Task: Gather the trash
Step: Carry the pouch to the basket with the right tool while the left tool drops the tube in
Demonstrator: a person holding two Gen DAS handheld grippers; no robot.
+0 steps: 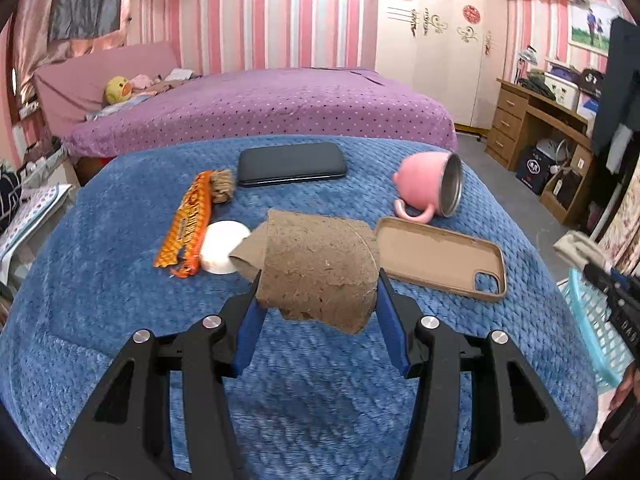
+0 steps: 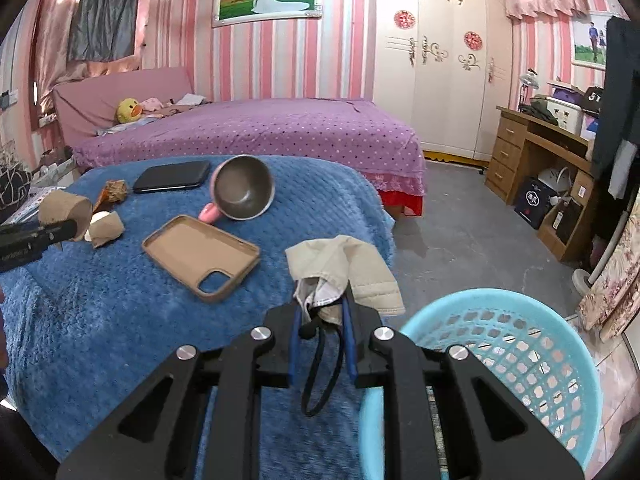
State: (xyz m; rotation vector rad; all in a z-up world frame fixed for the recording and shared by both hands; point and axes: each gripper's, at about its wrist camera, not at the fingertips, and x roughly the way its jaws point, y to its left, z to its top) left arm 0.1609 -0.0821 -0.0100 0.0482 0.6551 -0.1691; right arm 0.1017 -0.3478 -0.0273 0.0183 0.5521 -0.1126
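My left gripper [image 1: 320,310] is shut on a torn brown cardboard tube [image 1: 316,264], held above the blue blanket-covered table [image 1: 100,320]. Beyond it lie a second cardboard scrap [image 1: 246,258], a white disc [image 1: 220,248], an orange snack wrapper [image 1: 186,228] and a brown crumpled bit [image 1: 222,186]. My right gripper [image 2: 322,308] is shut on a crumpled beige face mask [image 2: 352,264], whose black loop [image 2: 320,376] hangs down. It hovers at the table's right edge, just left of the turquoise basket [image 2: 492,298]. The left gripper [image 2: 36,236] with its tube [image 2: 64,208] shows at the far left.
A black phone [image 1: 292,164], a tipped pink mug [image 1: 428,186] and a tan phone case [image 1: 436,258] lie on the blanket. The basket [image 1: 588,320] stands on the floor to the right. A purple bed [image 2: 260,128] lies behind, a wooden desk [image 2: 532,152] at right.
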